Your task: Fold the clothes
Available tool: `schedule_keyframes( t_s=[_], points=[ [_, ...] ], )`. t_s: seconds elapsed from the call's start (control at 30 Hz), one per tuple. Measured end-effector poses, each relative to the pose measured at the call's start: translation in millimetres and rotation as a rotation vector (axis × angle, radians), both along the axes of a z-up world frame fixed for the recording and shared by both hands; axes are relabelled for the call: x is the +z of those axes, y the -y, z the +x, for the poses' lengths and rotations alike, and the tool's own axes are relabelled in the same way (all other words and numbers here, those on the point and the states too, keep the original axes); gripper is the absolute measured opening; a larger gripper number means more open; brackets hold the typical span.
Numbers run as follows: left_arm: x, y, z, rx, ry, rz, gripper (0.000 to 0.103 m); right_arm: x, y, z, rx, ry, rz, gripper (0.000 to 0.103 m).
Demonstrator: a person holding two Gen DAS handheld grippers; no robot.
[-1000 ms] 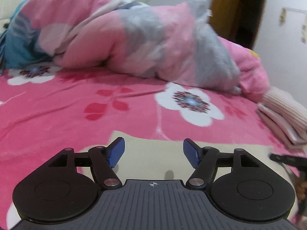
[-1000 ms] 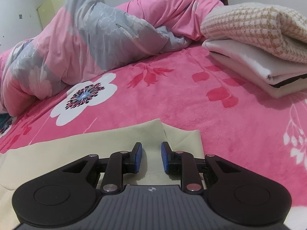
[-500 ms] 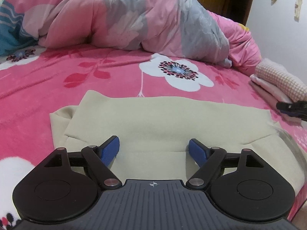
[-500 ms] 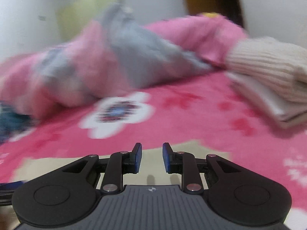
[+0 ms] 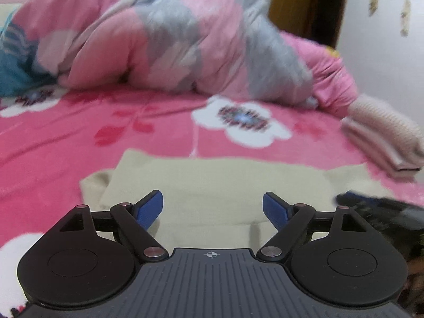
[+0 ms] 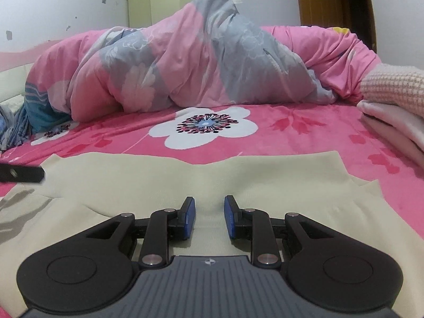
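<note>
A beige garment lies flat on the pink floral bedspread, its far part folded over in layers. My left gripper hovers low over its near left part, open wide, nothing between the blue pads. My right gripper sits over the middle of the garment, its pads a narrow gap apart with only cloth below them. The right gripper shows as a dark blur at the left wrist view's right edge. One finger of the left gripper pokes in at the right wrist view's left edge.
A bunched pink and grey duvet fills the far side of the bed. A stack of folded clothes lies at the right, also seen in the left wrist view. A brown door stands behind.
The right gripper has swung left from the garment's right corner to over its middle. The left gripper pulled back and tilted up slightly. Both jaw gaps are unchanged.
</note>
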State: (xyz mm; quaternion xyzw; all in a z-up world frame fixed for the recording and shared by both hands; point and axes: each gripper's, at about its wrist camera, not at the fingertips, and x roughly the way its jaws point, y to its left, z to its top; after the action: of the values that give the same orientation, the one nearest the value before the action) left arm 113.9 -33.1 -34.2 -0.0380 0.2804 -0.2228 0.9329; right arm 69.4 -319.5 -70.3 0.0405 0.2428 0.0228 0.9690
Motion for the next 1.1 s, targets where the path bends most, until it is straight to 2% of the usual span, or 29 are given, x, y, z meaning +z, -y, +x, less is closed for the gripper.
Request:
schedule_keyframes(
  t_s=[0.1,0.27,0.4,0.5,0.57,0.63,0.73,0.93,1.0,1.07,1.1],
  points=[
    [1,19,-6,-0.066,0.017,0.033,0.092,-3,1,1,-0.003,0.010,0.000,0.026],
    [-28,48,-3,-0.073,-0.026,0.159,0.099,-3,1,-2,-0.018,0.022,0.015,0.026],
    [-29,47,-3,-0.057,-0.016,0.144,0.102,16,-2,-6,-0.072,-0.012,0.018,0.028],
    [-29,46,-3,-0.053,-0.023,0.143,0.103,47,-4,-36,-0.102,0.090,0.005,0.028],
    [-29,47,-4,-0.048,-0.024,0.145,0.103,56,4,-54,-0.143,0.141,0.005,0.028],
    [-29,48,-5,-0.042,-0.022,0.148,0.103,41,17,-57,-0.201,0.101,-0.001,0.028],
    [-30,48,-5,-0.041,-0.015,0.148,0.103,-12,41,-45,-0.211,-0.003,0.037,0.028],
    [-30,48,-4,-0.040,-0.017,0.148,0.103,34,28,-75,-0.229,0.067,-0.007,0.029],
    [-30,47,-5,-0.043,-0.013,0.144,0.103,15,35,-77,-0.258,0.015,-0.009,0.030],
    [-31,45,-5,-0.044,-0.012,0.133,0.103,-19,41,-76,-0.234,0.018,-0.025,0.030],
    [-32,45,-5,-0.044,-0.012,0.132,0.103,-12,36,-76,-0.241,0.013,-0.046,0.031]
  ],
)
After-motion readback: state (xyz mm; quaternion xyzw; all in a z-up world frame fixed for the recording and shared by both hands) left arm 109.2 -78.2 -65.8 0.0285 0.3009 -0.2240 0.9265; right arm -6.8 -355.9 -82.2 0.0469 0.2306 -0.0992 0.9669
